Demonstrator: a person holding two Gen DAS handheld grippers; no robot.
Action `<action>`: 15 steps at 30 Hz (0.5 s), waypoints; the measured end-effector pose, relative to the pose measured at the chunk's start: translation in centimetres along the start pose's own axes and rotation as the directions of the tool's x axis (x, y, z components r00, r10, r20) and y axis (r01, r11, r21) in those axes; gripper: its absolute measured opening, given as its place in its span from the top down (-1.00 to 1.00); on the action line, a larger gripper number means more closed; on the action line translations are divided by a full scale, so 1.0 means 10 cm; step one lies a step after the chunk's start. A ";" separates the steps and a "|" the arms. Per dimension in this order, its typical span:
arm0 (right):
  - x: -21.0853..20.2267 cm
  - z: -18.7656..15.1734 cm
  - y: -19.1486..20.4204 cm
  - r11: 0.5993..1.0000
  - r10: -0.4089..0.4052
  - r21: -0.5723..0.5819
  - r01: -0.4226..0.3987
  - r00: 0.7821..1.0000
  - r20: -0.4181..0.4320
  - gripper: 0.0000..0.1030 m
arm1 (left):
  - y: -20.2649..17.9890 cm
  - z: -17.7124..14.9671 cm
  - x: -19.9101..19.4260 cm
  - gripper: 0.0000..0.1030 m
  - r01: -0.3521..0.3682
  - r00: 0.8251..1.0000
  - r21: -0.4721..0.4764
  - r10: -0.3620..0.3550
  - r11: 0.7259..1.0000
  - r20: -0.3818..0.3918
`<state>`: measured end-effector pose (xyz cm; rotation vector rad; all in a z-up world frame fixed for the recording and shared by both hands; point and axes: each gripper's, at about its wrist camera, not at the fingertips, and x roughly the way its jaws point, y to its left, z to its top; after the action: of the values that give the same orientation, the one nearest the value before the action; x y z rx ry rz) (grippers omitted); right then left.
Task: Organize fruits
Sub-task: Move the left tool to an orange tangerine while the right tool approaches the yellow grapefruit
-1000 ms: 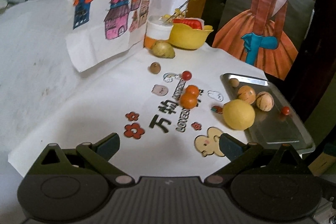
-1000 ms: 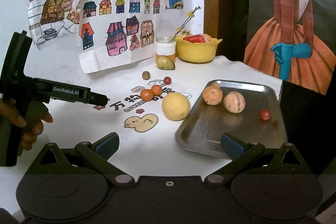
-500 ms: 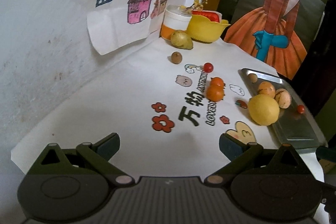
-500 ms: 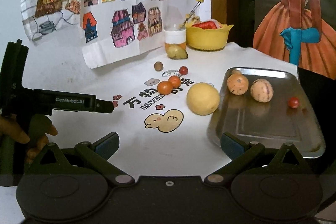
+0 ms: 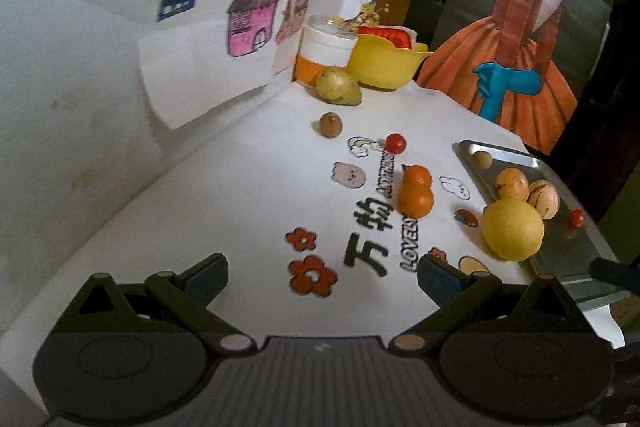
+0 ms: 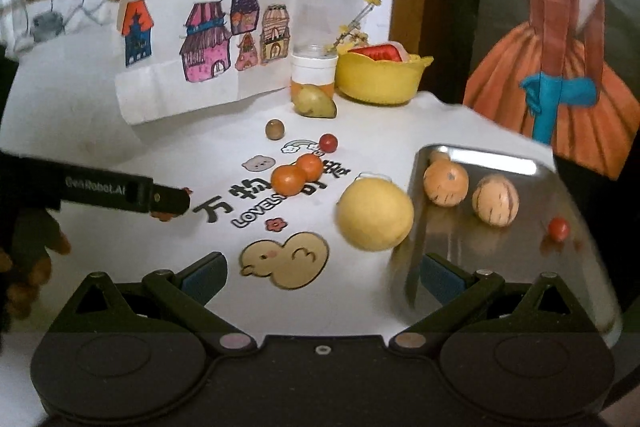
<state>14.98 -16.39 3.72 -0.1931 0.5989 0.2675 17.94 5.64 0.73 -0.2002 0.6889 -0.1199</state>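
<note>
1. A large yellow fruit (image 6: pixel 375 215) sits on the white counter (image 6: pixel 224 307), touching the left rim of a metal tray (image 6: pixel 496 163). From the right wrist view it lies at about 12 o'clock, between the 2 open fingers.
2. The tray already holds 2 tan striped fruits (image 6: pixel 446 183), a small red one (image 6: pixel 558 229) and a small brown ball (image 5: pixel 481 159).
3. Loose on the counter, at about 11 o'clock from the yellow fruit: 2 oranges (image 6: pixel 297 174) touching each other, a red cherry-like fruit (image 6: pixel 329 143), a brown round fruit (image 6: pixel 275 129) and a pear (image 6: pixel 314 101) in front of a jar (image 6: pixel 313 71) and yellow bowl (image 6: pixel 382 77).
4. The right gripper (image 6: pixel 324 273) is released and grasps nothing. The left gripper (image 5: pixel 323 273) is also released and empty, hovering over the printed lettering.
5. Likely step: the right gripper takes the yellow fruit. It looks wide, so approach with jaws fully spread, centre on its widest part, and clamp gently; a round fruit may roll against the tray rim.
</note>
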 end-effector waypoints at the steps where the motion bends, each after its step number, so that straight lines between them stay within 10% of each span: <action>1: 0.03 0.01 0.00 1.000 -0.006 -0.021 0.007 1.000 0.001 -0.99 | -0.02 0.02 0.03 -0.99 0.006 1.000 0.005 -0.006 1.000 0.002; 15: 0.45 0.16 -0.24 0.999 -0.008 -0.048 0.008 1.000 -0.012 -0.99 | -0.36 0.27 0.48 -0.99 0.087 0.996 0.024 -0.087 0.996 0.008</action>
<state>20.13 -17.43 2.63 -0.2440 0.6044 0.2734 23.13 1.72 0.58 -0.2083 0.6694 -0.2106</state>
